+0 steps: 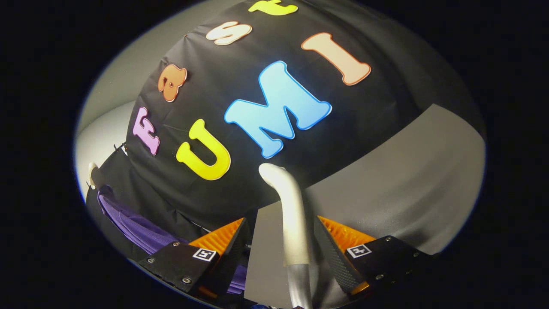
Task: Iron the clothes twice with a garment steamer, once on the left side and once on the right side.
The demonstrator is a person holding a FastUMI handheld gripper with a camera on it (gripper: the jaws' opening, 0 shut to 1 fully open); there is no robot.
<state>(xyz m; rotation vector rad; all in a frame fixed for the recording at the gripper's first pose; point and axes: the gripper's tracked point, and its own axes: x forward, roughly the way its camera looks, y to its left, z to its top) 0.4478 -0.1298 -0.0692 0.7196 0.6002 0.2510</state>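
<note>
The garment steamer (291, 214), a pale curved tube with a rounded head, rises between my fingers and reaches out beyond their tips. My gripper (282, 219) holds it, one finger on each side; a narrow gap shows beside the tube higher up, and the contact point lies low, partly hidden. The purple garment (137, 225) hangs to the left of the fingers and below them, on a pale hanger whose end (92, 171) shows at its top. The steamer head points away from the garment, toward the black booth cloth. The whole scene is tilted.
The black booth cloth (386, 98) stands right ahead. A grey panel (407, 180) runs to the right of the steamer and behind it. A pale wall (103, 137) lies at the far left.
</note>
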